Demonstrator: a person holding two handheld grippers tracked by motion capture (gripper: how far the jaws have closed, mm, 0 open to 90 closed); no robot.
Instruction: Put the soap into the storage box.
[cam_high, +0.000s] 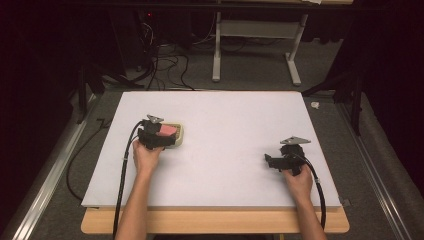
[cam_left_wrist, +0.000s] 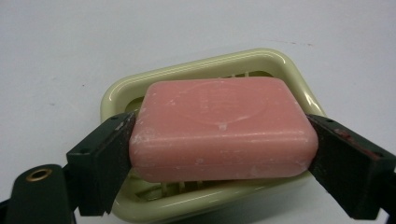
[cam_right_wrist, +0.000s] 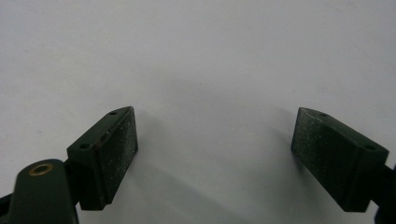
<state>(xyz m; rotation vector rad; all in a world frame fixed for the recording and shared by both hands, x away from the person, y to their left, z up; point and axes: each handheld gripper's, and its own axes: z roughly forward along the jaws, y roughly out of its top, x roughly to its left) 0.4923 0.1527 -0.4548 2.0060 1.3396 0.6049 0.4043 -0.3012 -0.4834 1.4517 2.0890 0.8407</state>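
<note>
Soap sits clamped between left fingers, over its dish.

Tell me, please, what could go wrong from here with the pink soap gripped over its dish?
1. The pink soap is held only at its two rounded ends by the left gripper; a smooth bar might slip out and drop.
2. It sits just above or on the cream soap dish; lifting or shifting may drag or tip the light dish.
3. The right gripper rests open over bare table, too far to steady the dish.
</note>
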